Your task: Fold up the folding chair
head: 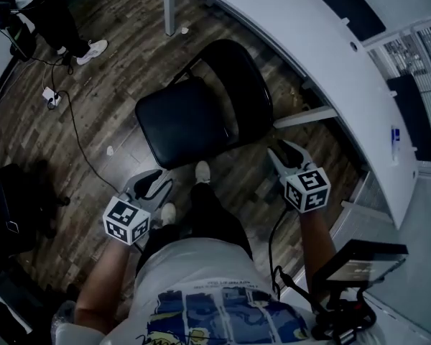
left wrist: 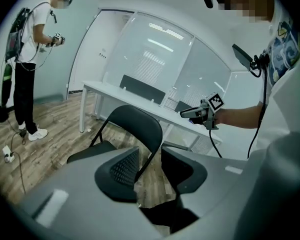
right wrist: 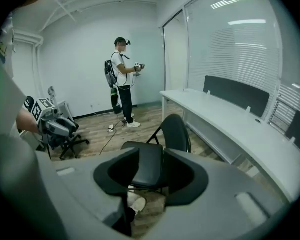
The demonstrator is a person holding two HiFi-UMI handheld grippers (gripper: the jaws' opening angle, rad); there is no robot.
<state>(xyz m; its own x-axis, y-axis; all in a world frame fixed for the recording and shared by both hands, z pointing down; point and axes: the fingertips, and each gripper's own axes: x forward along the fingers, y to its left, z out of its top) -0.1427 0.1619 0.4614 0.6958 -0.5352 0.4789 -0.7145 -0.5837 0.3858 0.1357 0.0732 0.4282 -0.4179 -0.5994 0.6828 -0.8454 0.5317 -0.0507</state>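
A black folding chair (head: pixel 190 117) stands unfolded on the wood floor in front of me, its seat flat and its backrest (head: pixel 241 77) toward the white desk. My left gripper (head: pixel 156 181) hovers near the seat's front left corner, jaws apart and empty. My right gripper (head: pixel 279 151) is off the chair's right side, also open and empty. In the left gripper view the backrest (left wrist: pixel 135 126) shows beyond the parted jaws, with the right gripper (left wrist: pixel 190 113) further off. In the right gripper view the seat (right wrist: pixel 146 166) shows in the gap between the jaws. Neither gripper touches the chair.
A long curved white desk (head: pixel 309 56) runs behind and right of the chair. A second person (right wrist: pixel 122 74) stands at the far side of the room. A power strip and cable (head: pixel 52 98) lie on the floor at left. A dark office chair (head: pixel 14 207) sits at my left.
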